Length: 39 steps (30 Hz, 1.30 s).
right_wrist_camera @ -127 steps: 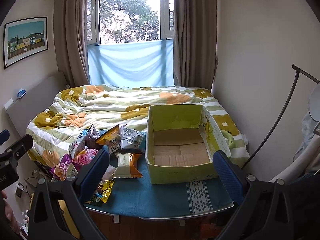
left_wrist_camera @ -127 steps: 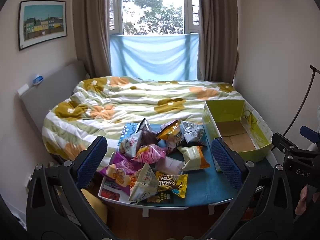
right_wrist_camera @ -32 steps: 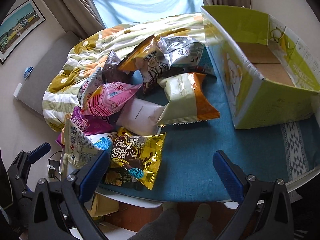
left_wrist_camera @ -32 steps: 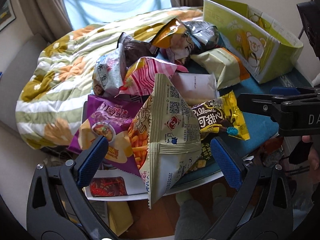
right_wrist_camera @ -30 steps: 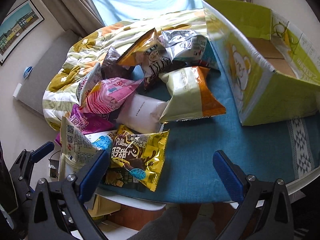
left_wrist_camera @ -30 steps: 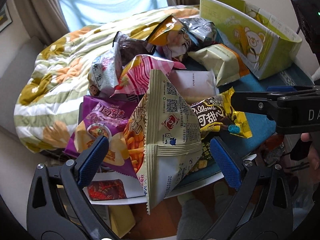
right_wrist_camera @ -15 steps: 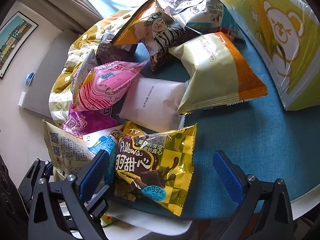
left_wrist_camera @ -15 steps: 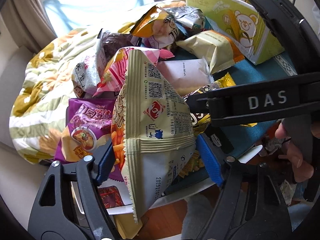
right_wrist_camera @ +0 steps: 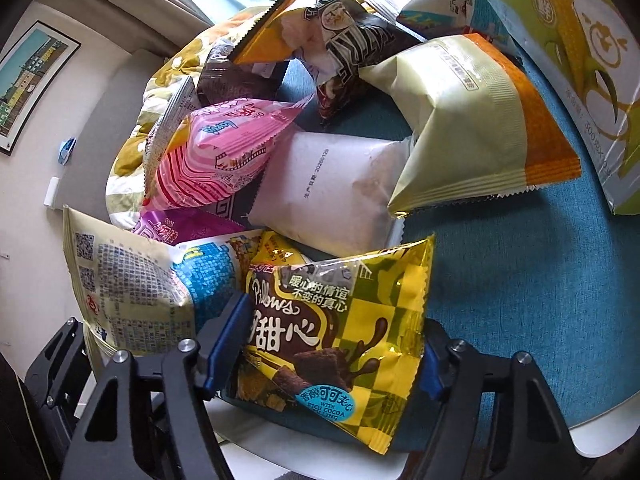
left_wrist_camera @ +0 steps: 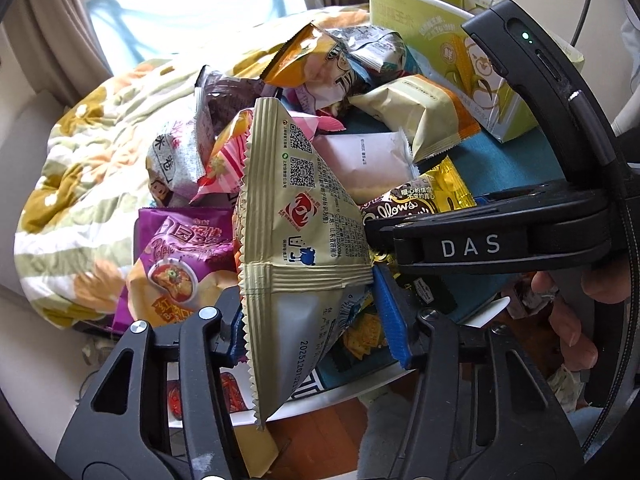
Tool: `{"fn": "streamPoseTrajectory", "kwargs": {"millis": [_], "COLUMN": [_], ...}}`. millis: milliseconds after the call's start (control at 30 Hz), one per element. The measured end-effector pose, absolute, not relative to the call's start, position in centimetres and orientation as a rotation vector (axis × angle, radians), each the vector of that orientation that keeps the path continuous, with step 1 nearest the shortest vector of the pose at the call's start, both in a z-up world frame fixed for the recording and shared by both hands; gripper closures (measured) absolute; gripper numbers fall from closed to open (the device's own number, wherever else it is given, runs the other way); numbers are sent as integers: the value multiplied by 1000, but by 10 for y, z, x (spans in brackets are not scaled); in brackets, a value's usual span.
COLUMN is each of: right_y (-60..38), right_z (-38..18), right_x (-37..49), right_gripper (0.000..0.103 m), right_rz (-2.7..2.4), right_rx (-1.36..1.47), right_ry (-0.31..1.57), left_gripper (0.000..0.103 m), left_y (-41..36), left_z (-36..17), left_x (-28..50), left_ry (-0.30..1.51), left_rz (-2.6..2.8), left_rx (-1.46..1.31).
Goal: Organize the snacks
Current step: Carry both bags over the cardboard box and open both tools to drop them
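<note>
- Left gripper point(left_wrist_camera: 310, 322) now pinched in on the lower seam of the beige QR-code snack bag point(left_wrist_camera: 296, 220); wide apart a second ago, narrowed half a second ago, blue pads point(left_wrist_camera: 390, 320) now pressing the crimped band at 6 o'clock in the left wrist view.
- Right gripper point(right_wrist_camera: 320, 344) likewise drawn in around the yellow Pillows cocoa bag point(right_wrist_camera: 340, 320); jaws against both side edges, bag filling 6 o'clock of the right wrist view. Open and clear of it a second ago.
- Meaning: both approaches done, two grasps apparently set at once; lift and carry likely next.
- Green cardboard box point(left_wrist_camera: 452, 60) at 1 o'clock in the left view, interior hidden here.
- Rest of pile untouched on blue cloth point(right_wrist_camera: 520, 280): pink bag point(right_wrist_camera: 224, 152), white pouch point(right_wrist_camera: 332, 192), orange-edged cream bag point(right_wrist_camera: 480, 120), purple chip bag point(left_wrist_camera: 180, 256).
- Risk: beige bag held by the seam only; may swing or slip.
</note>
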State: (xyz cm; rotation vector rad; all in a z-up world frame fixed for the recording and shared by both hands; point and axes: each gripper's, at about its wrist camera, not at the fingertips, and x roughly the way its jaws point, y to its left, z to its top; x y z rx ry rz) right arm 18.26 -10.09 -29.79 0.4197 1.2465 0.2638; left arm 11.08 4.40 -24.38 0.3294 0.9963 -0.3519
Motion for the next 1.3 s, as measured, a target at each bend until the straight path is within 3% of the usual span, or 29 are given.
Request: {"fn": "streamPoseTrajectory", "kwargs": {"millis": [600, 967, 1300], "right_y": [-154, -237, -342], "right_z": [-215, -139, -98], "right_x": [157, 144, 167], "right_gripper": [43, 43, 43], "right_rz": [270, 265, 101], "right_rx": [315, 267, 279], "right_ry": [1095, 951, 876], "left_gripper": [53, 53, 53], "left_y": [3, -86, -181], "left_z": [-147, -71, -61], "left_x": [88, 113, 182], "left_ry": [844, 711, 735], "left_rz": [-254, -279, -444], "left_rx": [248, 168, 148]}}
